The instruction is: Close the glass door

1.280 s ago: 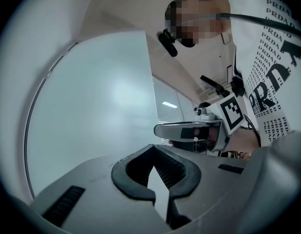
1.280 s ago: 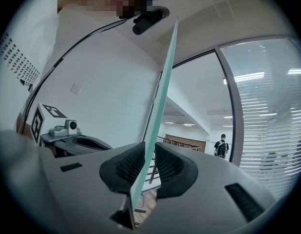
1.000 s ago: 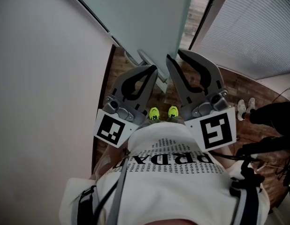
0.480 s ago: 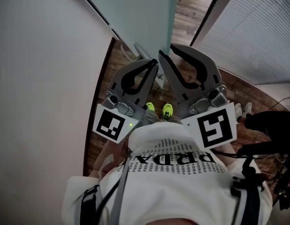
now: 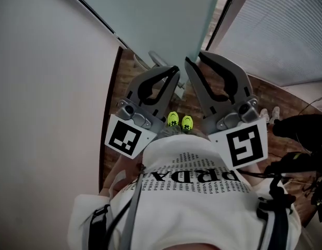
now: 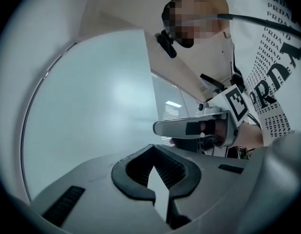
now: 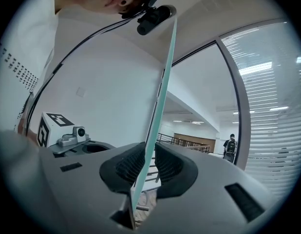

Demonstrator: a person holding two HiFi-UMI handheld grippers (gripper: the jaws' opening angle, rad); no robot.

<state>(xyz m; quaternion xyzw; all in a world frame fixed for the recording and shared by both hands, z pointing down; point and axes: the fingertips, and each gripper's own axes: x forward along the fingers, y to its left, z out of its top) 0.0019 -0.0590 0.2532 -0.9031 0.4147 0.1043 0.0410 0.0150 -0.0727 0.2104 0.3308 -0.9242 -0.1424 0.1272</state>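
Right claw [image 7: 150,150] clamped on frosted, green-edged glass door [image 5: 150,14]; left claw [image 6: 153,147] pinched together.

Overall light: bright, even and diffuse indoors; head view duller, floor dark.
Sources: ceiling strips [image 7: 257,68] glowing at right of right gripper view.
Glare: soft pale bloom on glass door [image 6: 92,111].
Shadows: faint, soft-edged.
Distortion: strong fisheye in both gripper views, black corners, straight edges bowed.
Focus: nearest foreground soft and blurred.
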